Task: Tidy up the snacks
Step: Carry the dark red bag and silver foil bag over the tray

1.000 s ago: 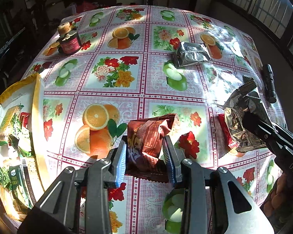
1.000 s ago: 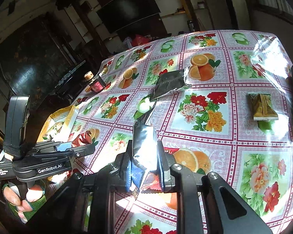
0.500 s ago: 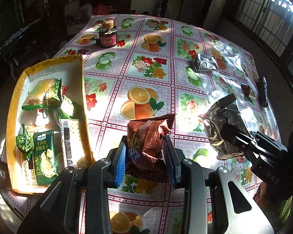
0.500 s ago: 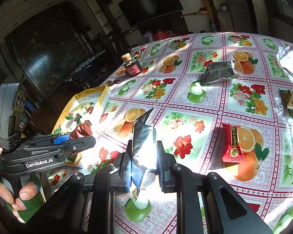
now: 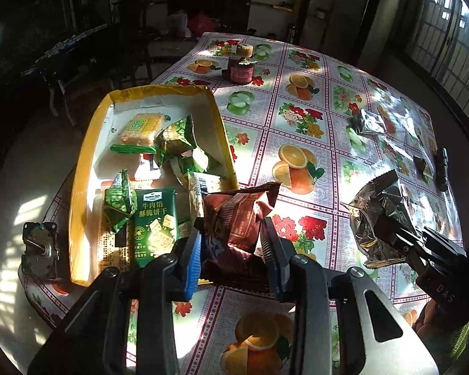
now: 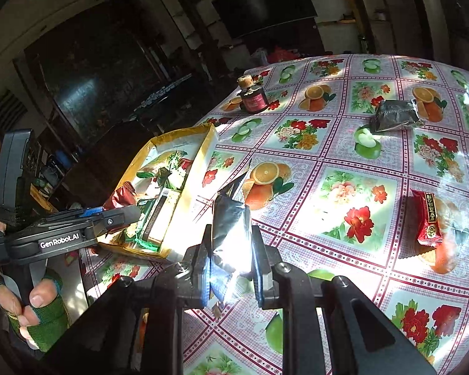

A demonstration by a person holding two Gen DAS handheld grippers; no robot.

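My left gripper (image 5: 231, 245) is shut on a brown snack packet (image 5: 239, 218) and holds it above the table beside the yellow cardboard tray (image 5: 81, 168). The tray holds several green and yellow snack packs (image 5: 154, 222). My right gripper (image 6: 231, 256) is shut on a silver foil snack bag (image 6: 229, 218), held above the table to the right of the tray (image 6: 203, 143); it also shows in the left wrist view (image 5: 376, 215). A red packet (image 6: 428, 218) and a silver packet (image 6: 394, 115) lie on the fruit-print tablecloth.
A dark jar with a cork lid (image 5: 241, 68) stands at the far side of the table. A black flashlight (image 5: 442, 168) and a small dark packet (image 5: 422, 165) lie at the right edge. A small metal motor (image 5: 40, 250) sits at the table's left corner.
Both grippers have moved left toward the tray with their packets still held. The tray is now closer and more central in both views.
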